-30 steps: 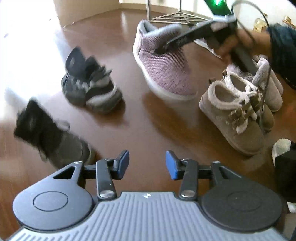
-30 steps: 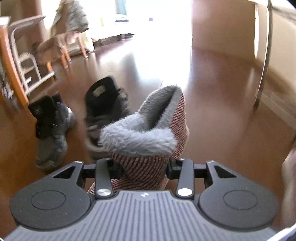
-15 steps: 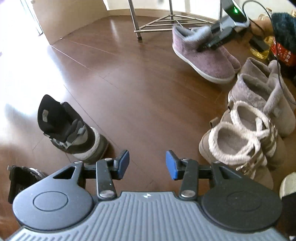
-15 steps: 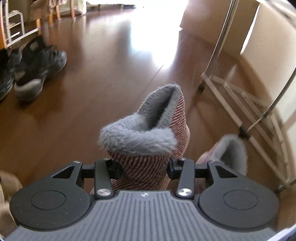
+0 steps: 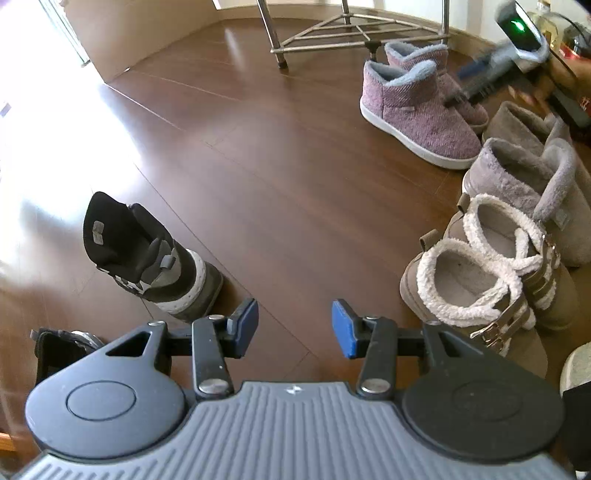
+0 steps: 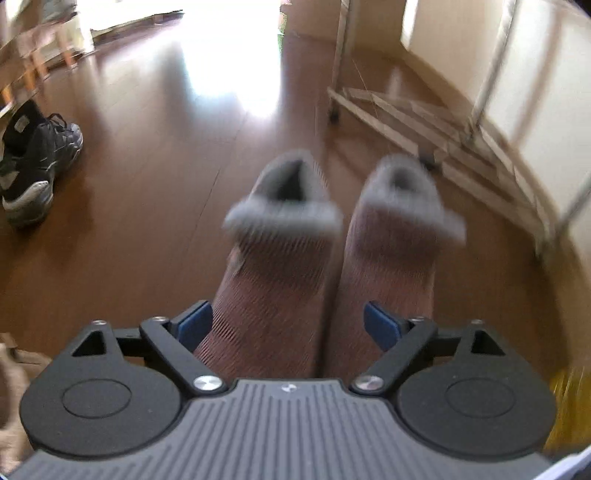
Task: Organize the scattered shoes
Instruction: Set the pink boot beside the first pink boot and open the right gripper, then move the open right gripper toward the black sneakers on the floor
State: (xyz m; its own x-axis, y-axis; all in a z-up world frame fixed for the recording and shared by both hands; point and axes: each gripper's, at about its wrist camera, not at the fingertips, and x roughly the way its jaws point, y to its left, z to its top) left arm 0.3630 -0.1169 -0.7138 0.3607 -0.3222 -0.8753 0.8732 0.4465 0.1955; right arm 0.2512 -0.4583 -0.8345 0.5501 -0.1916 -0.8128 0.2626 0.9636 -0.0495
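Item: right claw [image 6: 288,325]. Jaws have just been opening; the left purple fleece-lined boot [image 6: 273,266] lies between them, pads apparently clear of its sides, though blur makes contact hard to judge. The boot stands on the wooden floor [image 5: 295,166], just beside its mate [image 6: 395,251], near the metal rack base [image 5: 354,33].

Item: left claw [image 5: 294,328]. Jaws part-open, nothing between them, poised over bare floor.

Item: black high-top sneaker [image 5: 147,262]. Upright, alone, just left of the left claw; a second dark shoe [image 5: 59,350] shows partly at the lower left edge.

Item: row at right. Tan fleece-trimmed buckle shoes [image 5: 480,291] and grey boots [image 5: 535,177], paired close together.

Risks, as judged:
- A pad catching the boot's fabric as the right claw backs away could tip the boot or drag it out of line.
- Soft uppers fold easily; a boot nudged against its mate may topple both.
- The left claw reaching for the sneaker at its padded collar may pinch the tongue only, and the shoe could swing or drop.
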